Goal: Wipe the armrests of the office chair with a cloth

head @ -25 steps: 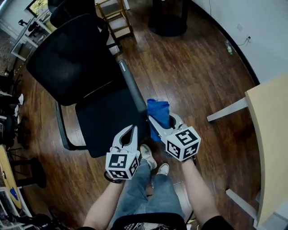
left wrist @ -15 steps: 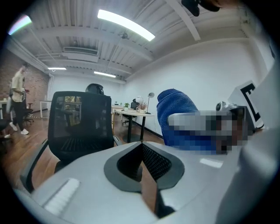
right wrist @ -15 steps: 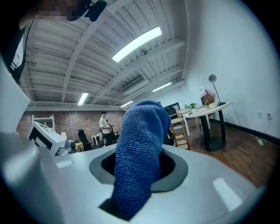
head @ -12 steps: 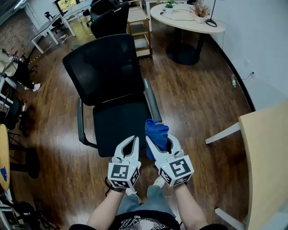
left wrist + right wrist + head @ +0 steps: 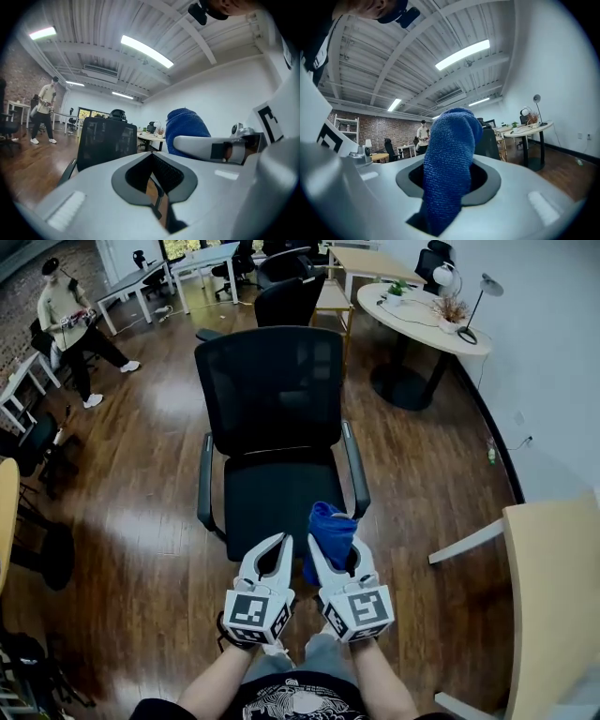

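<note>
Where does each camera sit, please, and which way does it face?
Head view: on the person's head, steeply down at the office chair; left gripper, right gripper, forearms, legs show.
Left gripper view: on that gripper, along its shut fingers toward the chair.
Right gripper view: on that gripper, along fingers clamping the blue cloth.
Shared: both gripper views show the cloth.

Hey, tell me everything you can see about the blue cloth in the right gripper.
The blue cloth is nubby, terry-like fabric bunched into a thick fold. The right gripper is shut on it, jaws pressing both sides; its rounded end sticks out past the jaw tips. In the head view it shows over the front edge of the office chair seat, with only the jaws seen touching it.
</note>
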Tool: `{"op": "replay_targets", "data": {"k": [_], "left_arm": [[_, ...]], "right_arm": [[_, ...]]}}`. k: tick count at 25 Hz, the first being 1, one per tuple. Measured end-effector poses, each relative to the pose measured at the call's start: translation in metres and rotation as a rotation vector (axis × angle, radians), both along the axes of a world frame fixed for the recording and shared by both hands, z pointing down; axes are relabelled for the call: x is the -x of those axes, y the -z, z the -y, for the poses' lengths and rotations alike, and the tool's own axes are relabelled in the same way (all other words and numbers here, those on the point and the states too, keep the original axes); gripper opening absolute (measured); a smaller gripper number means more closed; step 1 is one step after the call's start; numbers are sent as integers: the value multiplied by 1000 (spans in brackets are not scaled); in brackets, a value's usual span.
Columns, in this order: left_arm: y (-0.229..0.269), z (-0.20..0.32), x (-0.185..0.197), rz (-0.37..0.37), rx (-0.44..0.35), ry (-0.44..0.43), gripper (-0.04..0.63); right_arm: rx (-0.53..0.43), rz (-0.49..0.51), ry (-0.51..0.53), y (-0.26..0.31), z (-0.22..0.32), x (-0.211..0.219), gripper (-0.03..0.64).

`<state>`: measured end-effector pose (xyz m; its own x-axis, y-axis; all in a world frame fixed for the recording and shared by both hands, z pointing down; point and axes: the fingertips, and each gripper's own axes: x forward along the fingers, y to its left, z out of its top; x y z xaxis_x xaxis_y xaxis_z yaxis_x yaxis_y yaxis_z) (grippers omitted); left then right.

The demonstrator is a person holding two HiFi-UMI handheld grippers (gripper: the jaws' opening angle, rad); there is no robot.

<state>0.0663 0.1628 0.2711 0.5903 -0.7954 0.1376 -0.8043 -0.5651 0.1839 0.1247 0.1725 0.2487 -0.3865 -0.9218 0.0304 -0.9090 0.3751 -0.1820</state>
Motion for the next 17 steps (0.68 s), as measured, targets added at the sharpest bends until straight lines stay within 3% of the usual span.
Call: {"op": "replay_targets", "data": {"k": [8, 17], "left_arm": [[9, -15, 40, -54, -18, -16, 3], [21, -32, 48, -80, -38, -40, 3]], "right_arm": [[2, -54, -25, 3, -14, 42, 134], [3, -86, -39, 9, -30, 51, 135]]}}
